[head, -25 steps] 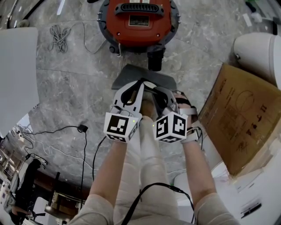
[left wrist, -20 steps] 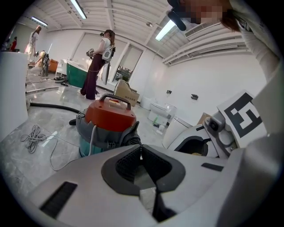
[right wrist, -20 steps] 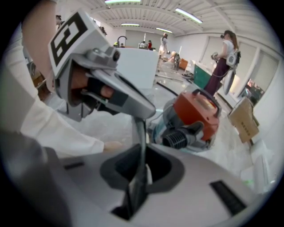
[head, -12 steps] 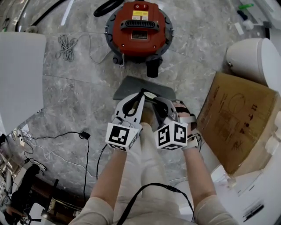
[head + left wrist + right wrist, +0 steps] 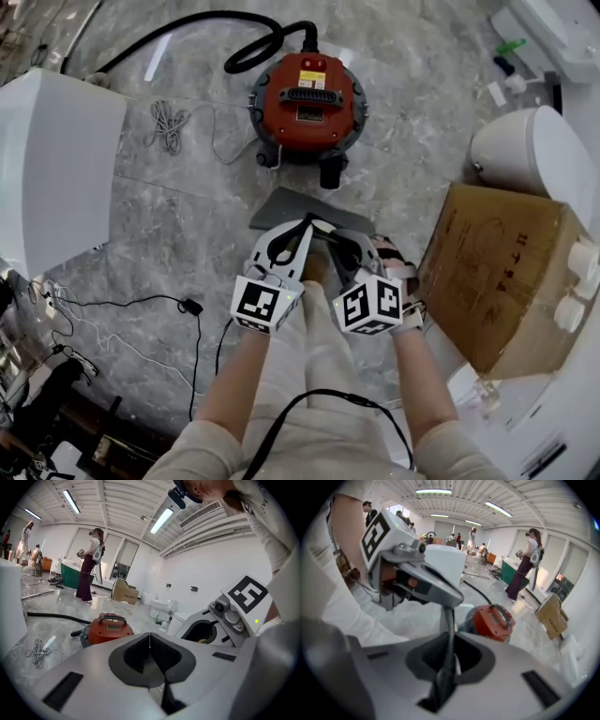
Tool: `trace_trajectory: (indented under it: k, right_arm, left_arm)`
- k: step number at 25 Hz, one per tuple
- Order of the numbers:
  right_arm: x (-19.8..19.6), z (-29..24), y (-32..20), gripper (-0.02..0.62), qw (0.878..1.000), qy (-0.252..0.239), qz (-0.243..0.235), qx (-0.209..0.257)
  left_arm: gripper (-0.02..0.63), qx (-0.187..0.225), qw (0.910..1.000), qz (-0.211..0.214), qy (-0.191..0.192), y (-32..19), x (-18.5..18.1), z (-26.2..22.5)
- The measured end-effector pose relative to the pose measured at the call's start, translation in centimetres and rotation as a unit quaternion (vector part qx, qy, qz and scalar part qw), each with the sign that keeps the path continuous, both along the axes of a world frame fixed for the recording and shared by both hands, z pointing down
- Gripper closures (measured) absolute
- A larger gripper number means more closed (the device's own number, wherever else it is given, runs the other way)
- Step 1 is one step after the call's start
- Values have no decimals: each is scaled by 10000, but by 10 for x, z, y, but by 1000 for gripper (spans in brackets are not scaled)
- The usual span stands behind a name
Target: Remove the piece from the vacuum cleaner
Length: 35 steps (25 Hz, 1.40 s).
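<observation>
The red vacuum cleaner [image 5: 309, 98] sits on the floor ahead of me, and its black hose [image 5: 253, 42] curls away behind it. It also shows in the left gripper view [image 5: 108, 627] and the right gripper view [image 5: 492, 620]. Both grippers hang close together above my legs, tips nearly touching. My right gripper [image 5: 330, 234] is shut on a thin dark grey strip [image 5: 448, 625], seen edge-on, which reaches up towards the left gripper's tip. The jaws of my left gripper [image 5: 150, 641] are shut; nothing shows beyond their pads.
A flat dark grey plate [image 5: 281, 208] lies on the floor under the gripper tips. A cardboard box [image 5: 497, 277] and a white rounded fixture [image 5: 530, 155] stand to the right, a white panel [image 5: 52, 169] to the left. Loose cables [image 5: 169, 127] lie on the floor. People stand far off.
The head view has pulled back, so the vacuum sits lower in the frame and its hose has come into sight. The two grippers stay together as before.
</observation>
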State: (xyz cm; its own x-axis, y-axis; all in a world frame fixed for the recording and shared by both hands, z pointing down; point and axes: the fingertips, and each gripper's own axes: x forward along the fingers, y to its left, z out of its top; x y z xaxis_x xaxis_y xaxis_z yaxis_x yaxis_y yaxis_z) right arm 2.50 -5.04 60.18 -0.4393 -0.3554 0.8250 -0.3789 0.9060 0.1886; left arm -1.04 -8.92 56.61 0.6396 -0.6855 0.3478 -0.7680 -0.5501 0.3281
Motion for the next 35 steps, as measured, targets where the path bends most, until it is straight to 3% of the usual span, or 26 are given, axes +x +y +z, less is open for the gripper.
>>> trace_trajectory:
  k: [25, 35]
  right_arm:
    - [-11, -112, -4, 555, 9997, -209, 3, 109]
    - [-22, -159, -7, 555, 9989, -376, -186, 194]
  left_arm:
    - [584, 244, 9995, 200, 19, -3, -9, -110]
    - [584, 329, 9989, 263, 193, -5, -19, -158]
